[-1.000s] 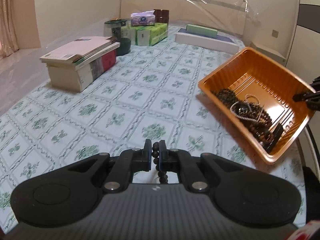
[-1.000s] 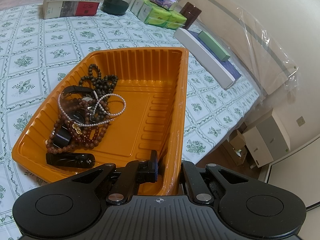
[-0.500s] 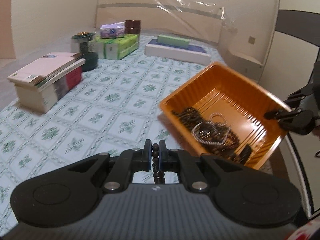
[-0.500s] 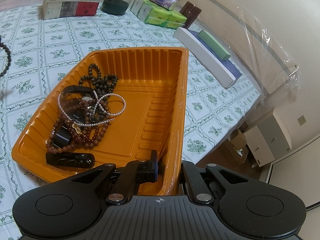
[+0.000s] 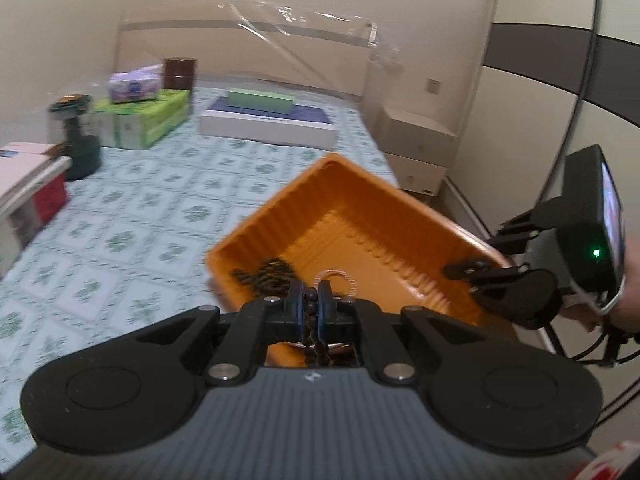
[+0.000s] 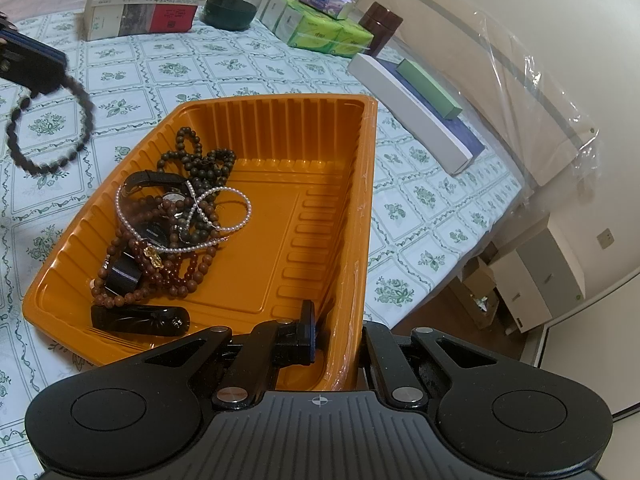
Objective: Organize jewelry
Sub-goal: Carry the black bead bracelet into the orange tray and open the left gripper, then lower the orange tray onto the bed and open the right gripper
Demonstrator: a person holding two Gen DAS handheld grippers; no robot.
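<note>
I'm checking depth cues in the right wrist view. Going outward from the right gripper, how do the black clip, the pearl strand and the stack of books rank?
1. Black clip, tray's near left corner.
2. Pearl strand, on the beads, mid-tray.
3. Stack of books, far left on the cloth.

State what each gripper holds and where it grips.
Left gripper: dark bead bracelet, pinched across its strand, loop hanging free. Right gripper: orange tray, clamped on its near rim wall.

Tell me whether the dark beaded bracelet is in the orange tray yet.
Not yet. The dark beaded bracelet hangs from the left gripper, beside the orange plastic tray.
</note>
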